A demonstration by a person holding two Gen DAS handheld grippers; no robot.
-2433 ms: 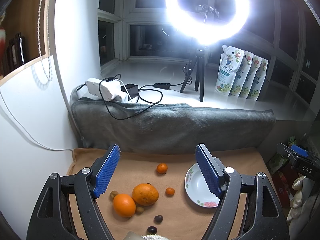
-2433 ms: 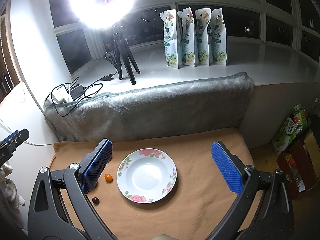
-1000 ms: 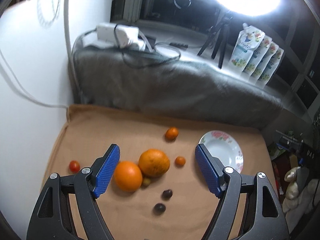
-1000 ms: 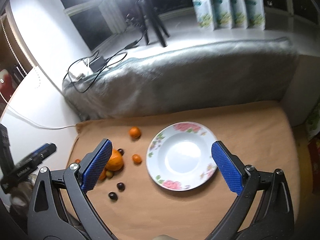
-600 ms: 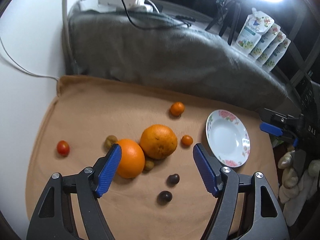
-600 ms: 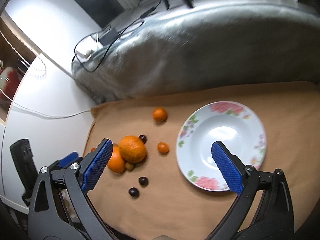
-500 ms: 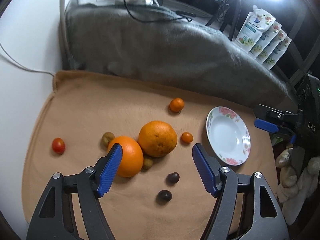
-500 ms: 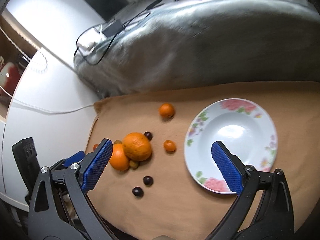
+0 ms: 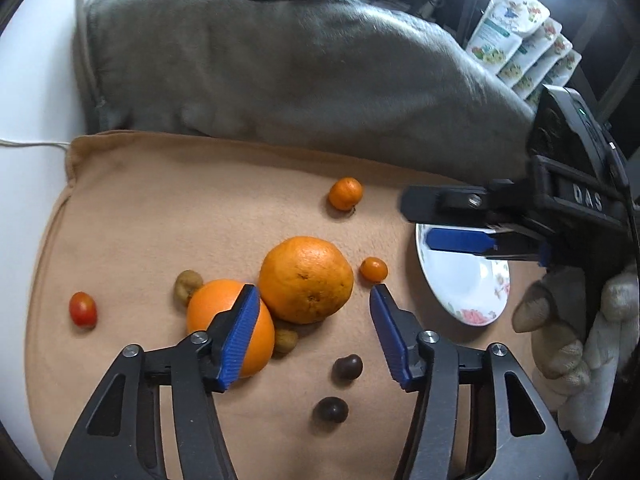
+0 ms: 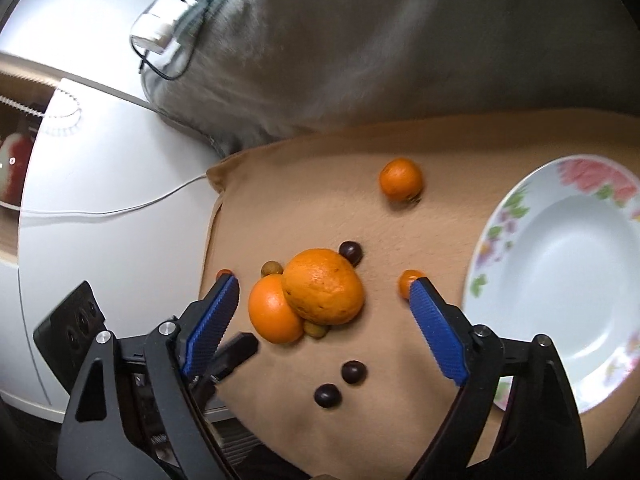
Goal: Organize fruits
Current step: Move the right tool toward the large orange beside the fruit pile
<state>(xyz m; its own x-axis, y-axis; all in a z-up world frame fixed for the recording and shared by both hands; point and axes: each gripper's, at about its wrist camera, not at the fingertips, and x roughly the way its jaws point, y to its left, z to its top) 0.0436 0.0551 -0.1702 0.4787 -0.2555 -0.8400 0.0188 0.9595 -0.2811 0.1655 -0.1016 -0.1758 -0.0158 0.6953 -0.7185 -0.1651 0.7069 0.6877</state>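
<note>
The grey blanket (image 9: 304,68) lay bunched behind the tan cloth (image 9: 160,208) that carried everything. On my right gripper (image 9: 430,216), seen from the left wrist, the letters "DAS" showed on its black body; the refill pouches (image 9: 516,44) bore print too small to read. The floral plate (image 10: 560,272) sat bare to the right of the fruit. My left gripper (image 9: 312,332) had just been closing its jaws, which stood apart with nothing pressed; the large dimpled orange (image 9: 306,278) lay just ahead between them, touching the smoother orange (image 9: 224,312) beside the left jaw. My right jaws, also just narrowing, stood wide around both oranges. A small tangerine (image 9: 346,193), kumquat (image 9: 374,270), cherry tomato (image 9: 83,309) and two dark fruits (image 9: 348,367) lay scattered.
</note>
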